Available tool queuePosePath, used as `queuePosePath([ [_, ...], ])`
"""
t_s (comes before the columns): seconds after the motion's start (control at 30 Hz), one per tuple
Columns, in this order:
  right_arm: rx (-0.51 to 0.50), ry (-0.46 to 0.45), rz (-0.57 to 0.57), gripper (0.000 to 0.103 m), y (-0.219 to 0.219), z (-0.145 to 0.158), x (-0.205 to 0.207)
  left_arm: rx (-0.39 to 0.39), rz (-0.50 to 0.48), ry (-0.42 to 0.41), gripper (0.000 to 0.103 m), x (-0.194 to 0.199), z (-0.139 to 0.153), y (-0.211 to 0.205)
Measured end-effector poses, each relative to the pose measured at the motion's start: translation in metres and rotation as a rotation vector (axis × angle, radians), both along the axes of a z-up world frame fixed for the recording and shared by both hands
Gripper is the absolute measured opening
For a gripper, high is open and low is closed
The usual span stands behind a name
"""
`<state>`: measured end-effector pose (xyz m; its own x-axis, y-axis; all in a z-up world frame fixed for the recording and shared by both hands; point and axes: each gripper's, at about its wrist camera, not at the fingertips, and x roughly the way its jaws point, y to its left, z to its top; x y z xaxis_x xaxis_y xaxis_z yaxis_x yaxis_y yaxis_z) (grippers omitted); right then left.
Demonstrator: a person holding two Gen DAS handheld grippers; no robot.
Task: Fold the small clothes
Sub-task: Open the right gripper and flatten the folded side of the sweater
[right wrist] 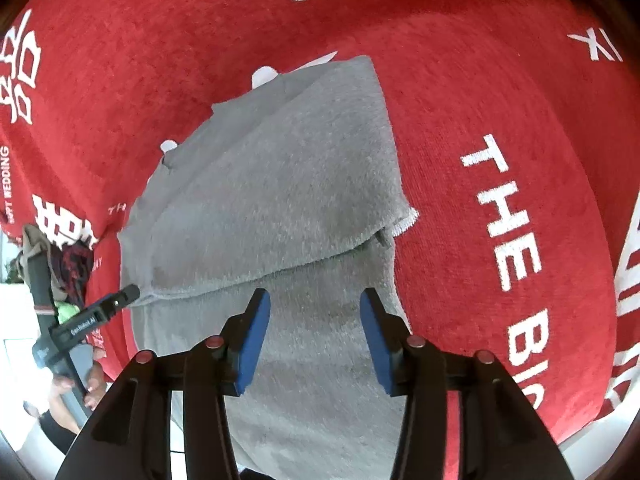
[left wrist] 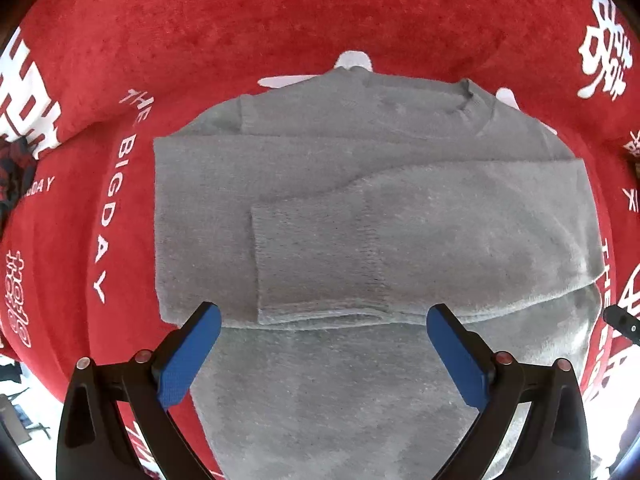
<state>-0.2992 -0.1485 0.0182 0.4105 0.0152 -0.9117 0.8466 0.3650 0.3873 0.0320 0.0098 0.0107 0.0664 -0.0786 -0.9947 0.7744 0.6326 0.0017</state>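
A small grey knit sweater (left wrist: 360,200) lies flat on a red blanket, collar at the far side, both sleeves folded across its body. My left gripper (left wrist: 324,316) is open and empty, hovering just above the near edge of the folded sleeve cuff (left wrist: 316,264). In the right wrist view the same sweater (right wrist: 280,208) shows from its right side. My right gripper (right wrist: 314,300) is open and empty above the sweater's lower body, near the folded sleeve's edge. The left gripper's finger (right wrist: 116,300) shows at the left there.
The red blanket (left wrist: 280,20) with white lettering covers the whole surface and also shows in the right wrist view (right wrist: 500,100). A pile of dark and red clothes (right wrist: 72,256) lies at the blanket's left edge. The blanket's near edge drops off at the bottom right (right wrist: 592,432).
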Motion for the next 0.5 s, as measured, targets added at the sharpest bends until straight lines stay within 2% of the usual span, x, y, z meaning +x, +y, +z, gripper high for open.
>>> queuePosePath([
  [0.5,0.046,-0.016,0.068,0.051,-0.005,0.001,-0.024,-0.001,0.024,-0.035,0.103,-0.040,0.014,-0.012],
])
